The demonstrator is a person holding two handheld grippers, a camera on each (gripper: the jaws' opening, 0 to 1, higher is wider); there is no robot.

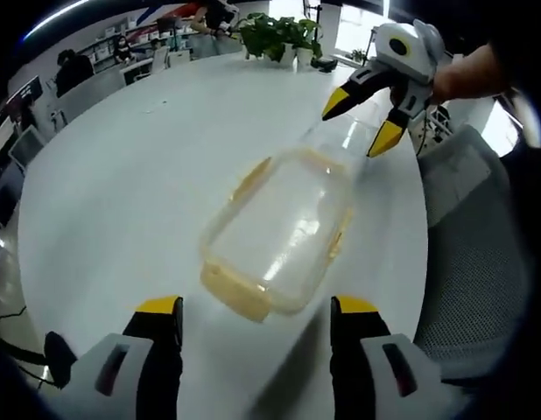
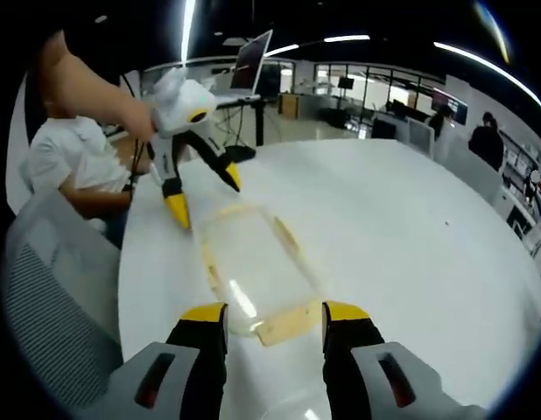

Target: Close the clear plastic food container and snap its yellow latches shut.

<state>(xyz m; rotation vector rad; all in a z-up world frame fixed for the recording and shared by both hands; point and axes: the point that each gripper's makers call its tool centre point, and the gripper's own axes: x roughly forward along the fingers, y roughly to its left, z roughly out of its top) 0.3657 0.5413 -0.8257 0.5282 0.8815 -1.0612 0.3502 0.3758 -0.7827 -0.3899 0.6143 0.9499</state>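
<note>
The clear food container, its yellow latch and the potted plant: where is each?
clear food container (image 1: 284,223), left gripper view, on its lid.
yellow latch (image 2: 291,322), right gripper view, on the near-end flap.
potted plant (image 1: 275,35), left gripper view, on its leaves.

Your container (image 1: 279,229) looks blurry, so you can't tell if its yellow latches (image 1: 238,297) are snapped. Your right gripper (image 2: 272,317) hides its near end.
</note>
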